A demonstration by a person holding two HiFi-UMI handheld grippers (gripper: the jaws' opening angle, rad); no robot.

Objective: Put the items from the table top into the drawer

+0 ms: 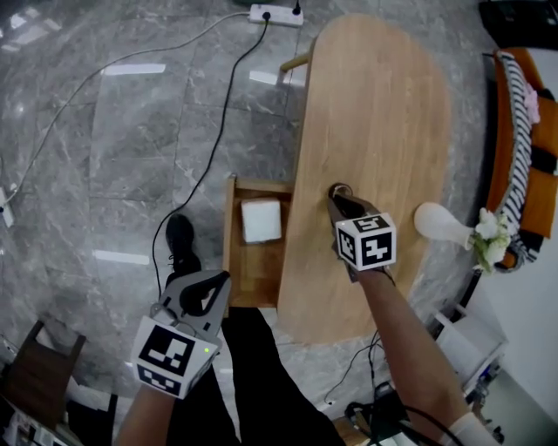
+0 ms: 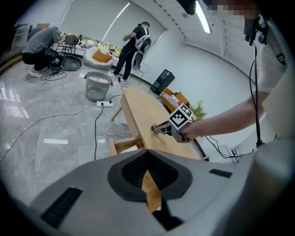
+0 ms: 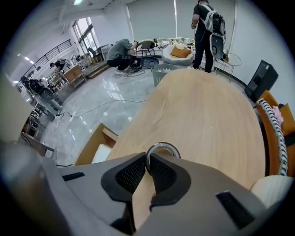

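Note:
A small ring with a dark rim, like a tape roll (image 3: pixel 164 149), lies on the wooden oval table (image 1: pixel 384 113) near its left edge. My right gripper (image 3: pixel 148 159) points steeply down at it, its pads pinched on the ring's near wall. The head view has the ring (image 1: pixel 340 188) just beyond that gripper (image 1: pixel 336 199). To the left of the table an open wooden drawer (image 1: pixel 234 261) holds a white square box (image 1: pixel 261 219). My left gripper (image 1: pixel 207 292) hangs below and left of the drawer, jaws together and holding nothing; its own view has the tips (image 2: pixel 147 153) meeting.
A white power strip (image 1: pixel 275 14) and cables lie on the grey floor beyond the table. A white vase with flowers (image 1: pixel 440 222) and an orange chair with striped cloth (image 1: pixel 519 131) stand to the right. A wire bin (image 2: pixel 97 86) and people are farther back.

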